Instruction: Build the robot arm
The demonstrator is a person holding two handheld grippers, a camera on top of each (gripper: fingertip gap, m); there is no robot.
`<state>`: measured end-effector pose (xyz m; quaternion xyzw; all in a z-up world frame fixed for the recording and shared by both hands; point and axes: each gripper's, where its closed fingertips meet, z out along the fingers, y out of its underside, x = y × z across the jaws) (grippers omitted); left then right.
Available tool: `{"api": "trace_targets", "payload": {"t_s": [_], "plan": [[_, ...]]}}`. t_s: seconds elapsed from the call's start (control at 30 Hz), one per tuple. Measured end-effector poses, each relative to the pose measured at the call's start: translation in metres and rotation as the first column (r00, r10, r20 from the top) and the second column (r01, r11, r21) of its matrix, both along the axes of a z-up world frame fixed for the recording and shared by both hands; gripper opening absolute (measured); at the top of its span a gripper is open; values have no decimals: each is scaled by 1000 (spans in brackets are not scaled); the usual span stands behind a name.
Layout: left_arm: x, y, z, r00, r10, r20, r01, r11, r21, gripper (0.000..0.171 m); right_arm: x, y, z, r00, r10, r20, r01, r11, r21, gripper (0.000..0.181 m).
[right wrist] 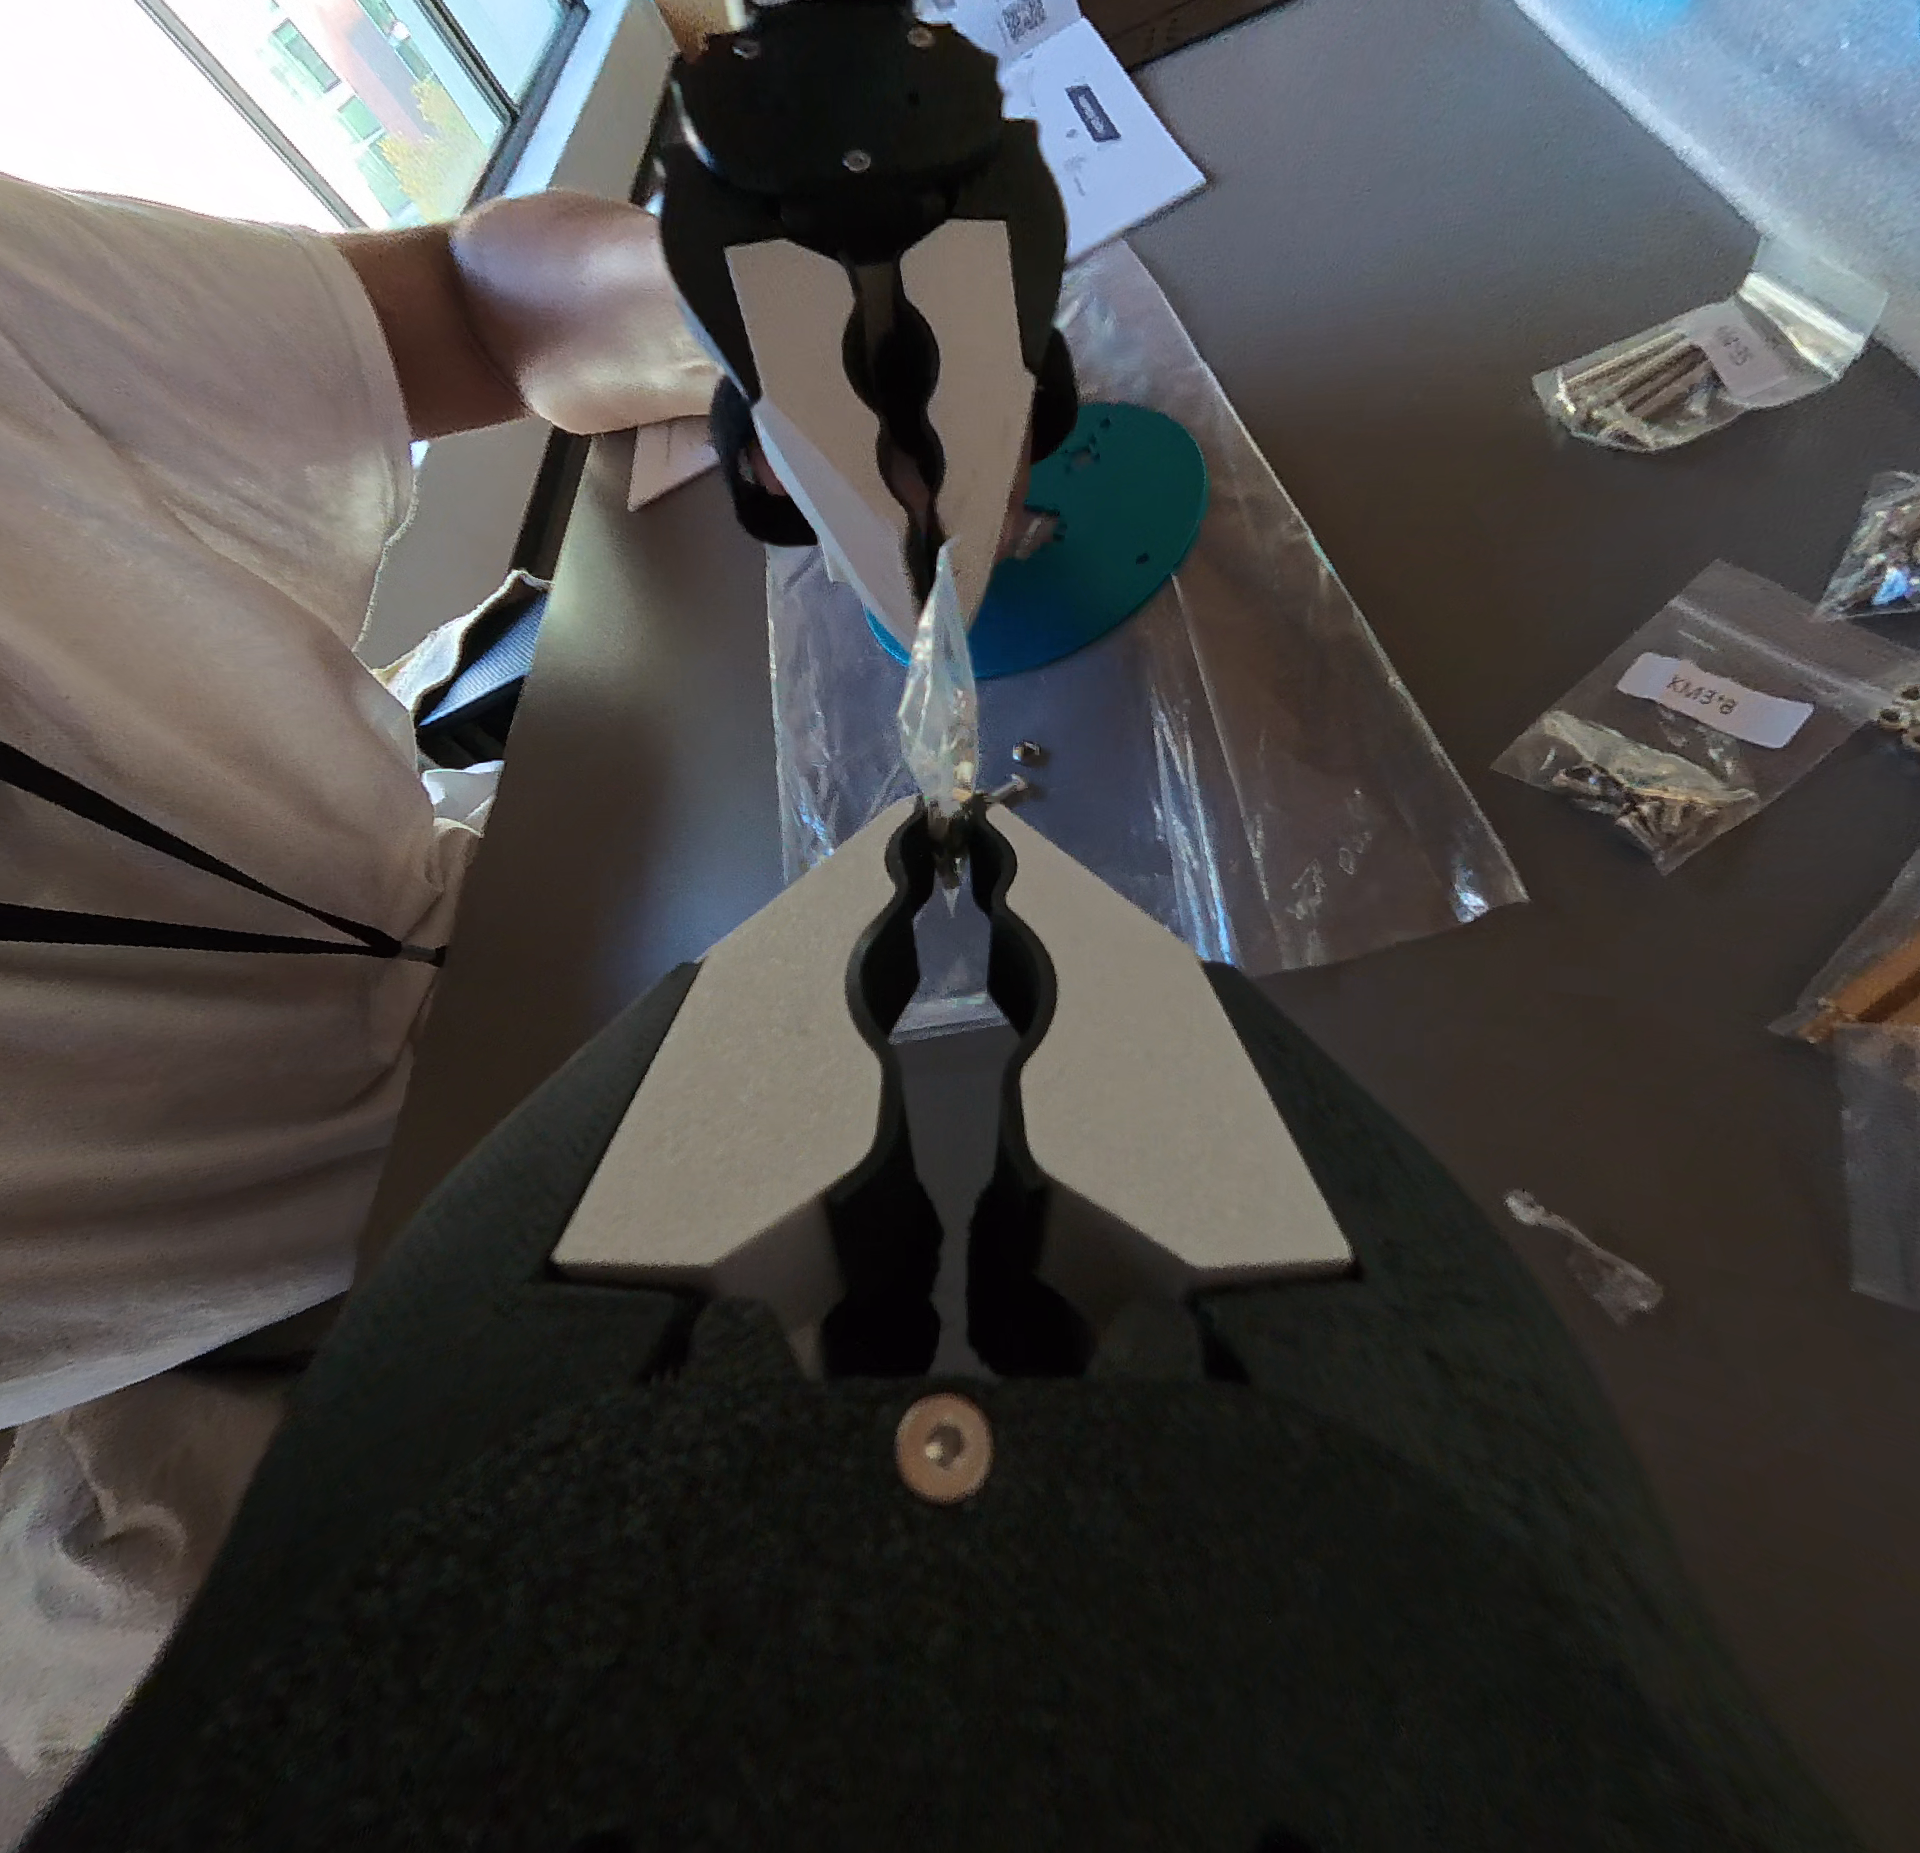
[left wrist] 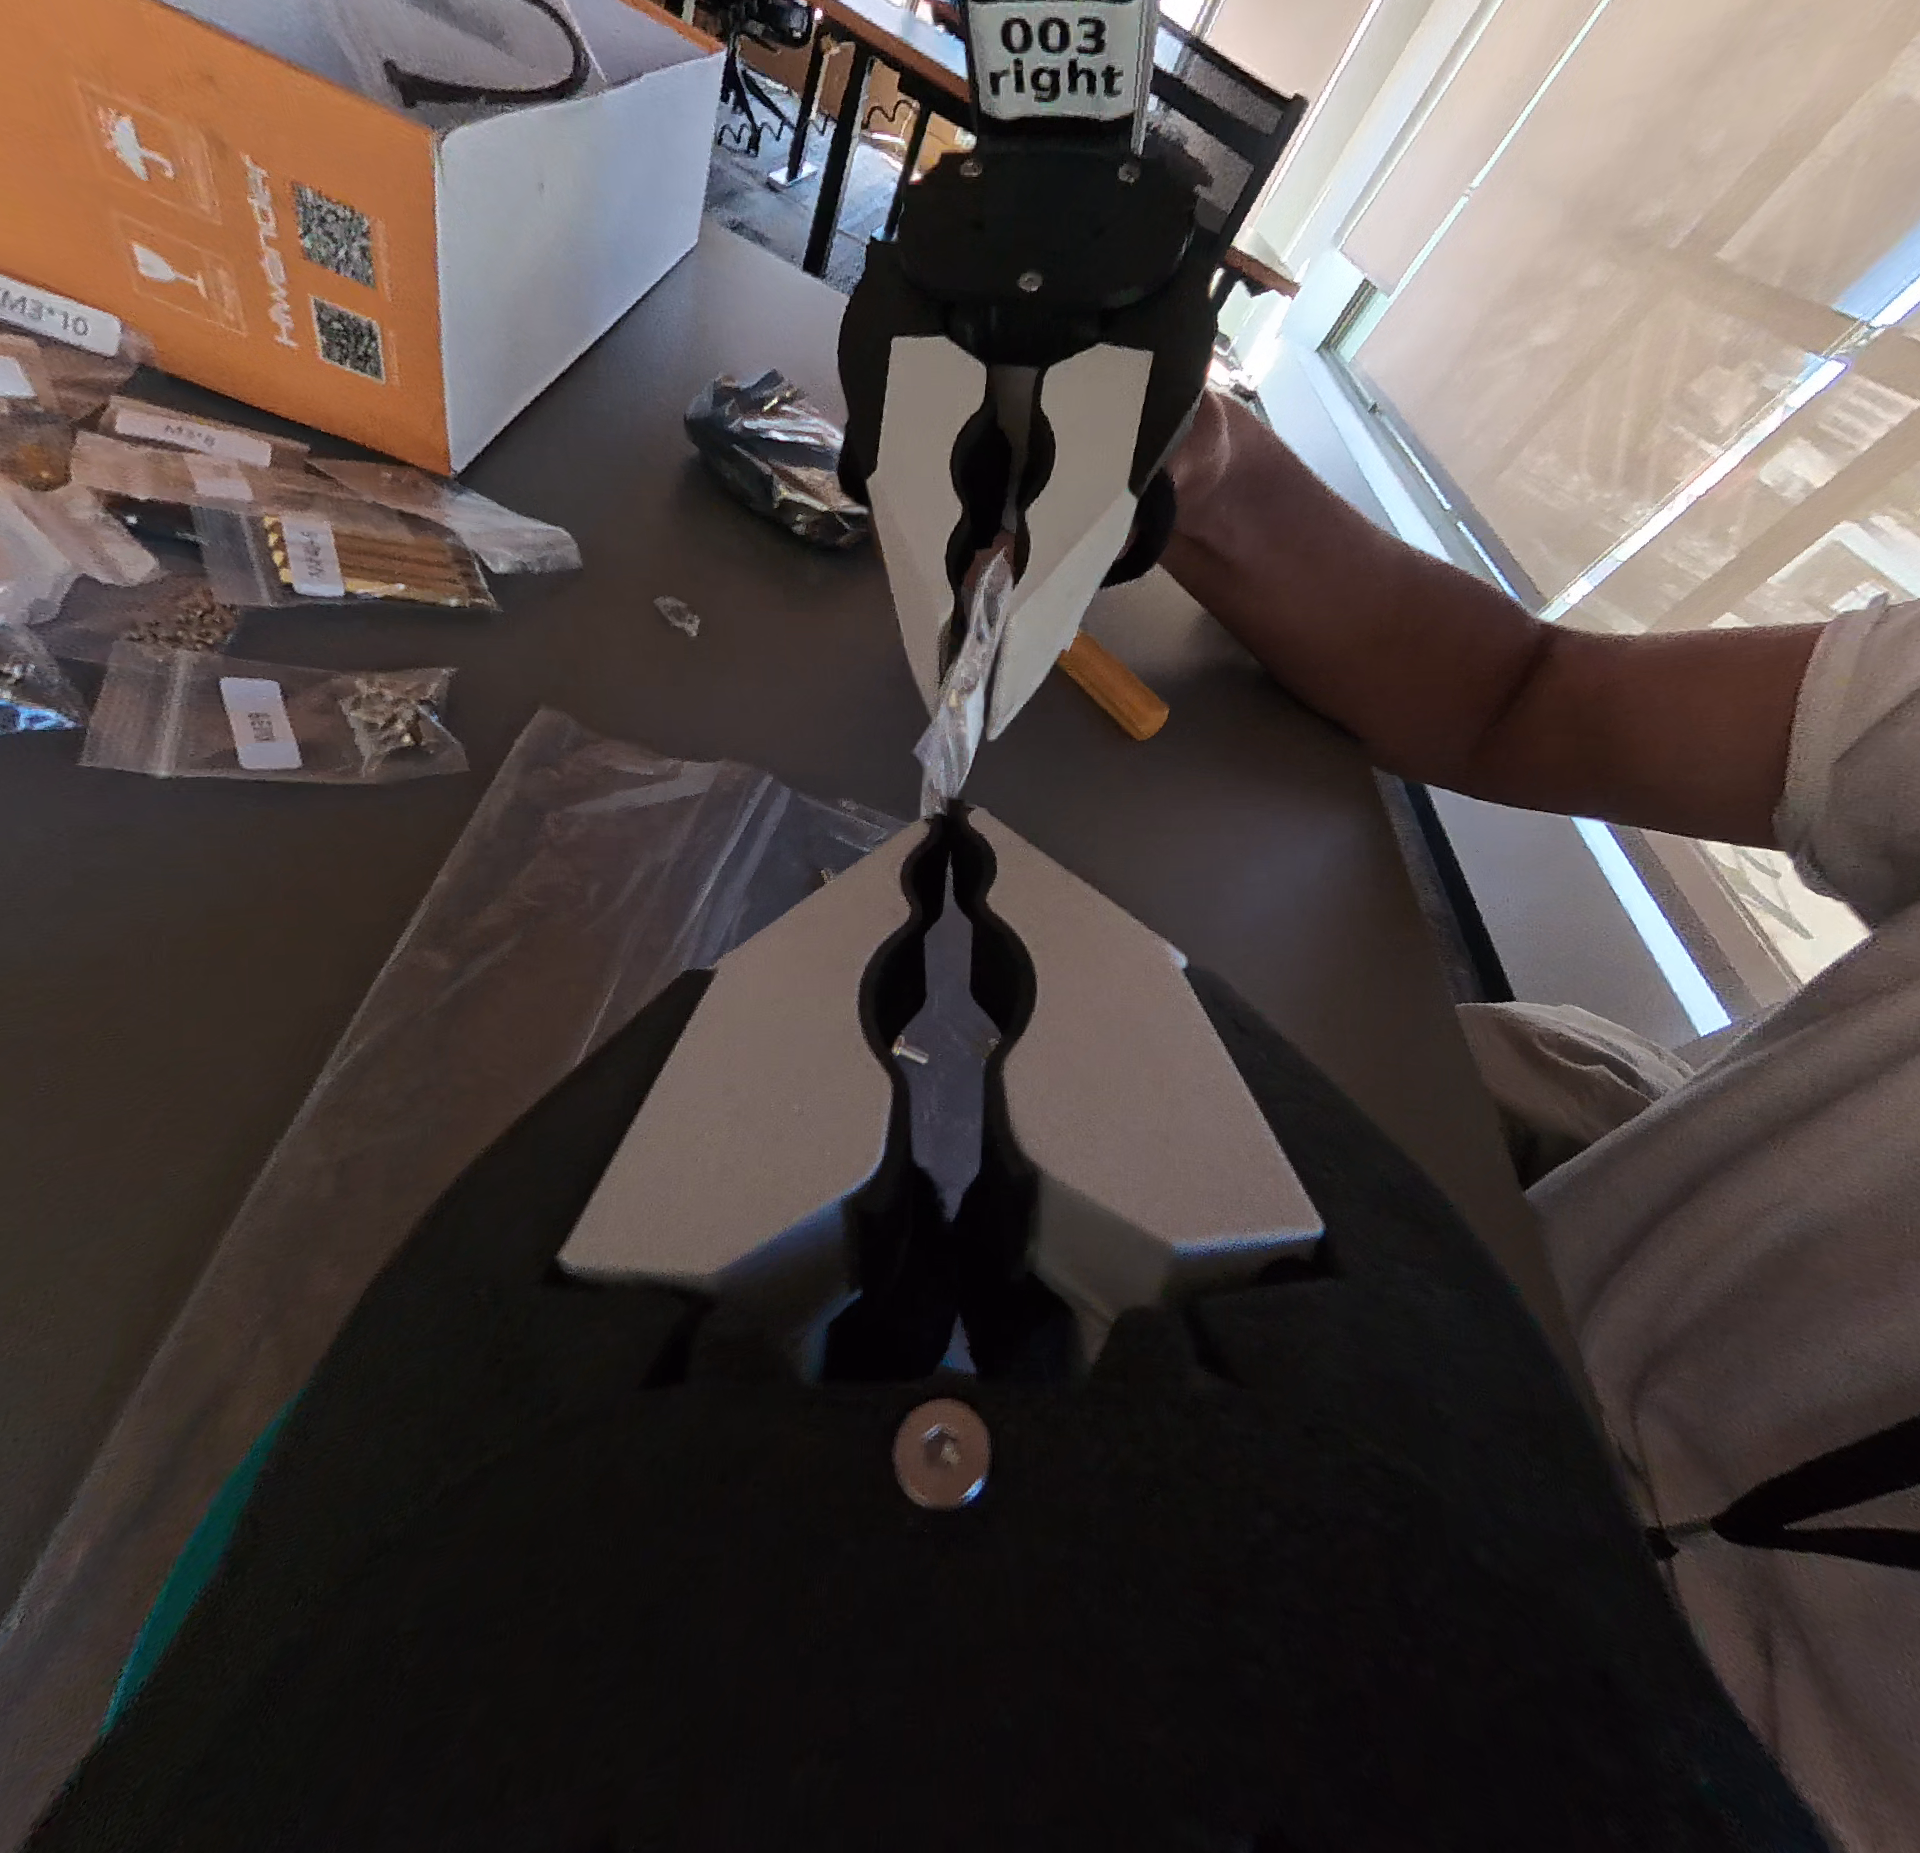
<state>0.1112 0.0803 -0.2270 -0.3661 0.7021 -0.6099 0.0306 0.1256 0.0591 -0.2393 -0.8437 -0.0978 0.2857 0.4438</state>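
Above the dark grey table (left wrist: 312, 972), the left gripper (left wrist: 951, 824) and the right gripper (right wrist: 948, 816) face each other tip to tip, each pinching one end of a small clear plastic bag (right wrist: 940, 697).

Left gripper: jaws closed at the tips. The wavy inner edges meet at the front and leave only narrow oval gaps farther back. In the right wrist view the tips clamp the far end of the bag. A person's bare forearm (right wrist: 561, 317) extends behind it.

Right gripper: jaws likewise closed at the tips, clamped on the near end of the bag. In the left wrist view the crumpled plastic runs out of its tips to the left gripper's tips.

The bag hangs stretched between the two grippers, clear of the table, twisted and narrow. Small metal parts show inside it near the right gripper's tips.

Beneath the grippers lies a large flat clear plastic sheet (right wrist: 1299, 764). A teal disc (right wrist: 1122, 546) rests on it below the left gripper. Two small loose metal fasteners (right wrist: 1023, 769) lie on the sheet just beside the right gripper's tips.

Labelled bags of screws (left wrist: 281, 723) lie near an orange and white box (left wrist: 312, 245).
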Motion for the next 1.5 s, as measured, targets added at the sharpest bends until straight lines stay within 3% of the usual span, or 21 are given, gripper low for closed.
{"api": "trace_targets", "payload": {"t_s": [0.17,0.33,0.47,1.13,1.23,1.43,1.5], "plan": [[-8,0,4,996,-59,73,57,998,31,1,-6,-3,6,999,37,-23,-36,999,21,5],[-6,13,8,974,-41,222,6,988,157,14,-11,-7,17,991,84,-105,-77,995,68,4],[-14,5,17,959,-76,274,43,991,124,17,-21,-9,24,977,135,-166,-120,988,99,5],[-22,-14,24,965,-123,234,130,991,-18,19,-35,-10,24,958,189,-216,-170,980,102,5],[-22,-14,22,963,-127,238,133,991,-12,0,-34,-9,23,963,183,-198,-167,982,94,5],[-19,-13,11,973,-143,179,141,990,22,0,-30,-8,15,977,153,-148,-146,988,57,5],[-17,-14,10,981,-143,129,144,990,-3,9,-30,-7,13,979,150,-139,-145,988,51,5]]}}
